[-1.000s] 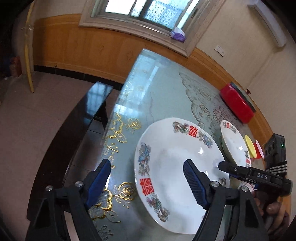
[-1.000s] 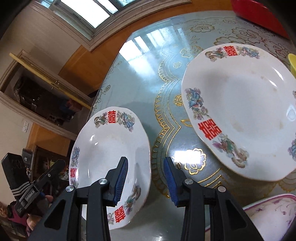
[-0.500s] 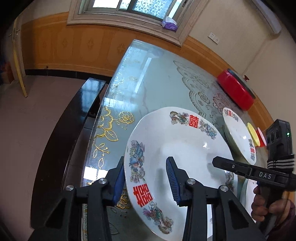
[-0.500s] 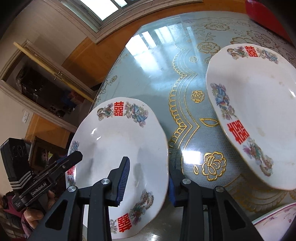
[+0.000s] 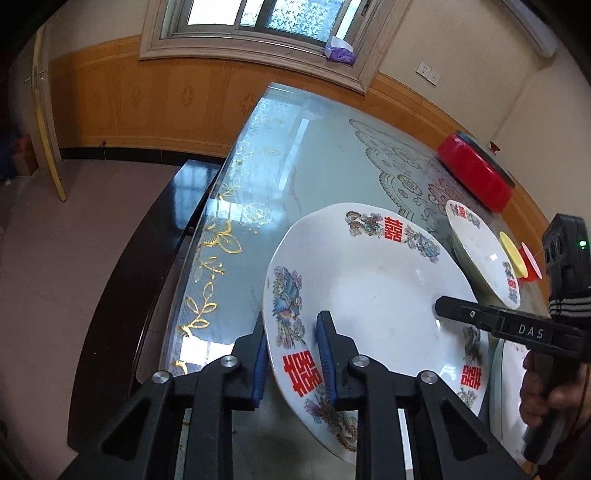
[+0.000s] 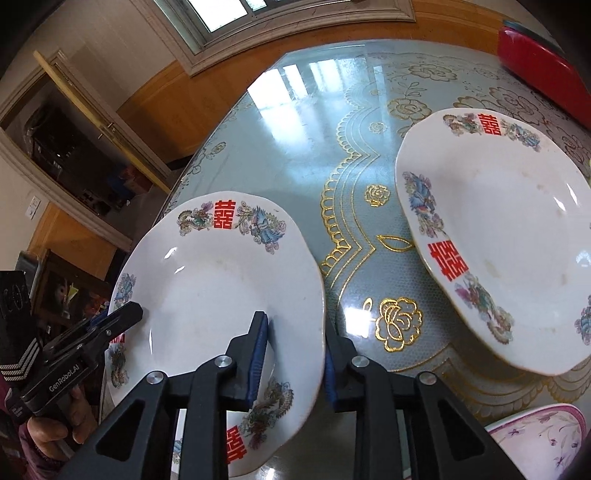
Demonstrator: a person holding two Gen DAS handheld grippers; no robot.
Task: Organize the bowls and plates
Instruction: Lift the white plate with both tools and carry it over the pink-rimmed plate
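The far half of the glass-topped, gold-patterned table lies bare and open to a gripper. Nearer, a white plate with red characters and a second white painted plate crowd the front, a strip of bare table between them. A red round container blocks the right edge.

Your glass-topped table with its gold-patterned cloth bears a second white plate, a red tin and a purple-flowered bowl.

red container, window, wall socket
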